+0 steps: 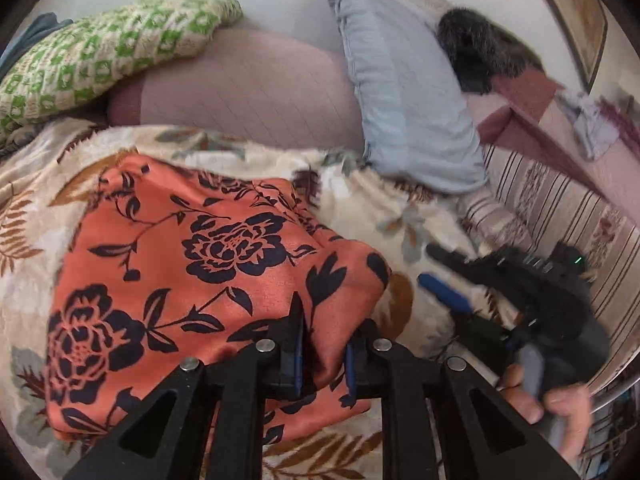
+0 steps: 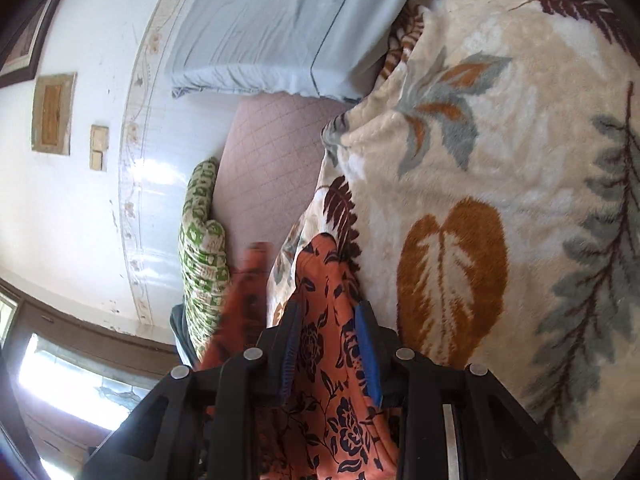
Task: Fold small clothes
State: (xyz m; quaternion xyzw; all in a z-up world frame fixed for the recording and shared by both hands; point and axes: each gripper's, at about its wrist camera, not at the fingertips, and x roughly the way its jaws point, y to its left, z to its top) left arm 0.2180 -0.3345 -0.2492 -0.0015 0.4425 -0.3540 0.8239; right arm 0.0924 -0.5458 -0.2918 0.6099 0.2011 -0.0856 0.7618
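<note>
An orange garment with dark floral print (image 1: 192, 272) lies folded on the leaf-patterned blanket (image 1: 416, 224). My left gripper (image 1: 322, 332) is closed on a raised fold at its near right edge. In the left wrist view my right gripper (image 1: 440, 276) is off to the right of the garment, blurred, its blue-padded fingers apart and nothing between them. In the right wrist view, rolled sideways, the garment (image 2: 320, 352) fills the gap of the right gripper (image 2: 328, 328), whose pads stand apart.
A light blue pillow (image 1: 404, 92), a pink quilted bolster (image 1: 248, 92) and a green-and-cream knitted cushion (image 1: 92, 56) lie at the far side of the bed. A dark furry item (image 1: 476, 52) sits beyond the pillow. A striped sheet (image 1: 560, 208) is on the right.
</note>
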